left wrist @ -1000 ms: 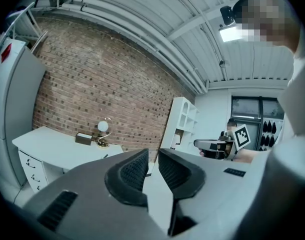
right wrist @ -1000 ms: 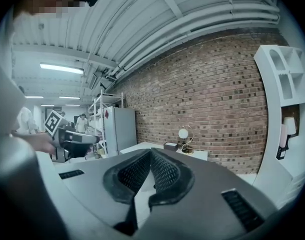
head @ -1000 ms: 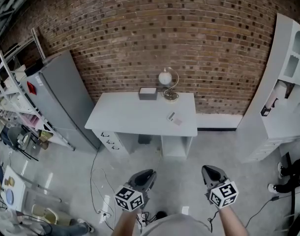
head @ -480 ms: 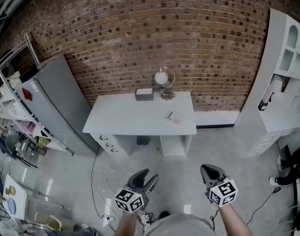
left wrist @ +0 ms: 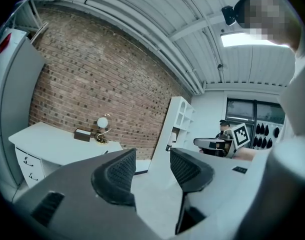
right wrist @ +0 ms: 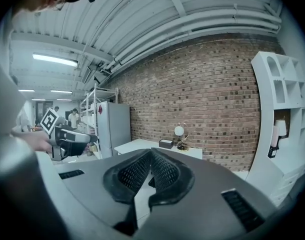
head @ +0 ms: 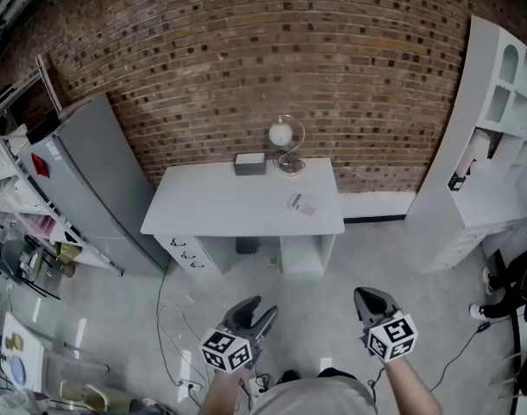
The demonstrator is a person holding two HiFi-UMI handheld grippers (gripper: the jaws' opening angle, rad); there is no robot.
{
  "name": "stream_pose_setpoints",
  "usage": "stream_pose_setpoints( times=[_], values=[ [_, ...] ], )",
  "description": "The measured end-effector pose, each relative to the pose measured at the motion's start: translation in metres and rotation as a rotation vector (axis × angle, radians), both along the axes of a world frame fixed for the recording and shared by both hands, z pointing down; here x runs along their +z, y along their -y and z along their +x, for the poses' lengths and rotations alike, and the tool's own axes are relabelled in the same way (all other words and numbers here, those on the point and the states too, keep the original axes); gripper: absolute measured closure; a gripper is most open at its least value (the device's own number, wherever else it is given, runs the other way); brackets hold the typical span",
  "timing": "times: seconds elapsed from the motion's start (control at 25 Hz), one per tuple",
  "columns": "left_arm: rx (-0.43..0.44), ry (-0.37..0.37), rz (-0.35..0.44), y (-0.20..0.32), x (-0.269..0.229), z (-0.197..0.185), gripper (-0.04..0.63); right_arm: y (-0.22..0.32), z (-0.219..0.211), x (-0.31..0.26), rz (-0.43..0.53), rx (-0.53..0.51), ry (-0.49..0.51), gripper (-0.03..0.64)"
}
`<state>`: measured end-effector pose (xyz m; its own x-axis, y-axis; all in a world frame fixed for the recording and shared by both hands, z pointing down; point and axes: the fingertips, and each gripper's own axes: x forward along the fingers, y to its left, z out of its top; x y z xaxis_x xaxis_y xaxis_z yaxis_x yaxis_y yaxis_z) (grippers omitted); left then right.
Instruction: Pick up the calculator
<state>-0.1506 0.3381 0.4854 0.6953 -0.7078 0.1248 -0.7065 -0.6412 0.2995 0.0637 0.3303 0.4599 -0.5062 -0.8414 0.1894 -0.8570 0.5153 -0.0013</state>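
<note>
A small flat grey calculator [head: 303,204] lies near the right front of the white desk [head: 220,206], which stands far ahead against the brick wall. Both grippers hang low over the floor, well short of the desk. My left gripper [head: 257,311] is open, and the left gripper view shows its jaws [left wrist: 152,166] spread with nothing between them. My right gripper [head: 367,301] is shut, its pads [right wrist: 150,169] meeting on nothing. In both gripper views the desk [right wrist: 142,145] is small and distant, and the calculator cannot be made out.
A grey box [head: 250,163] and a globe lamp [head: 285,138] stand at the desk's back edge. A grey fridge [head: 91,180] stands to its left, beside a cluttered metal rack [head: 13,232]. A tall white shelf unit [head: 492,137] stands at the right. Cables [head: 173,318] trail across the concrete floor.
My left gripper's jaws have spread open; they were nearly together a second ago. The right gripper has stayed shut. The desk has shifted slightly up and left in the head view.
</note>
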Motion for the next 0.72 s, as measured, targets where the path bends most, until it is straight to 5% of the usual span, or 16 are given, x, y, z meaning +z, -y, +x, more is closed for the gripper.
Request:
stream_pose_setpoints(
  times=[0.72],
  values=[
    [-0.003, -0.021, -0.054, 0.033, 0.019, -0.009, 0.367, 0.028, -0.004, 0.021, -0.054, 0.013, -0.011, 0.606]
  ],
)
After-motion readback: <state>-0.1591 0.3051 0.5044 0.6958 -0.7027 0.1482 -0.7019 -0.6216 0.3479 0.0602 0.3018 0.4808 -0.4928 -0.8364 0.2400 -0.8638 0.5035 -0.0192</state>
